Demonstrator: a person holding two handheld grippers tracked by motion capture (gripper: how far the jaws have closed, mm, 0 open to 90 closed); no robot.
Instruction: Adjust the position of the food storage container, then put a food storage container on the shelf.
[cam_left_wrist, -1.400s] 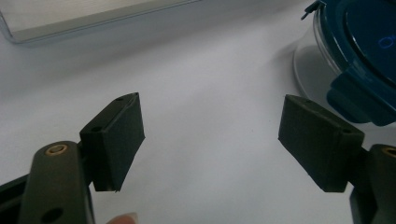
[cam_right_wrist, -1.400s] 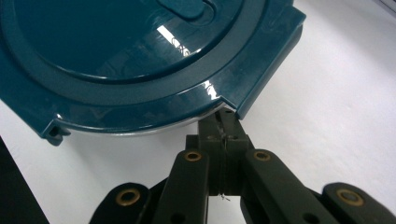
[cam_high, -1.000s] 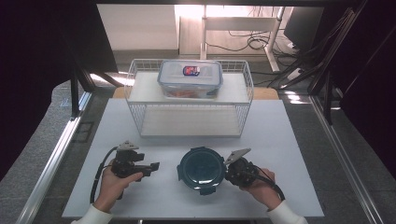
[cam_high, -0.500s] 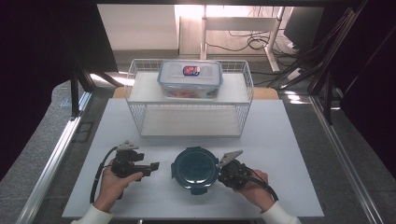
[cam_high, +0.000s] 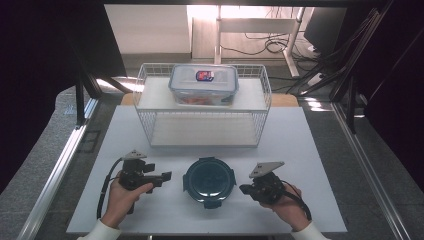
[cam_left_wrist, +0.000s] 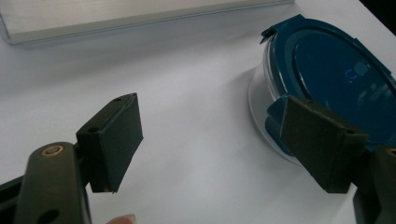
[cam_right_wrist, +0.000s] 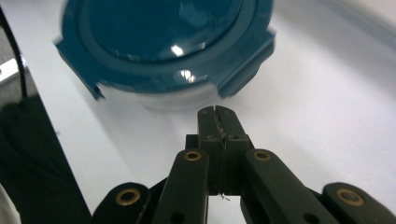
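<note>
A round clear container with a dark teal clip lid (cam_high: 209, 180) stands on the white table (cam_high: 300, 150) between my two grippers. My left gripper (cam_high: 164, 178) lies to its left, a short gap away, and points at it. Its jaws (cam_left_wrist: 215, 140) stand open with nothing between them, and the container (cam_left_wrist: 336, 79) sits ahead and to the right. My right gripper (cam_high: 244, 189) is just right of the container and apart from it. Its jaws (cam_right_wrist: 217, 119) are pressed together and hold nothing, aimed at the container's side (cam_right_wrist: 163, 42).
A white wire rack (cam_high: 202, 107) stands at the back of the table. A rectangular clip-lid food box (cam_high: 203, 84) sits on its top shelf. Bare table lies right and left of the hands. The table's front edge is just under my wrists.
My right gripper was against the container's right edge and has drawn back to the right, leaving a gap. The container sits slightly further left than before. The left gripper has stayed put.
</note>
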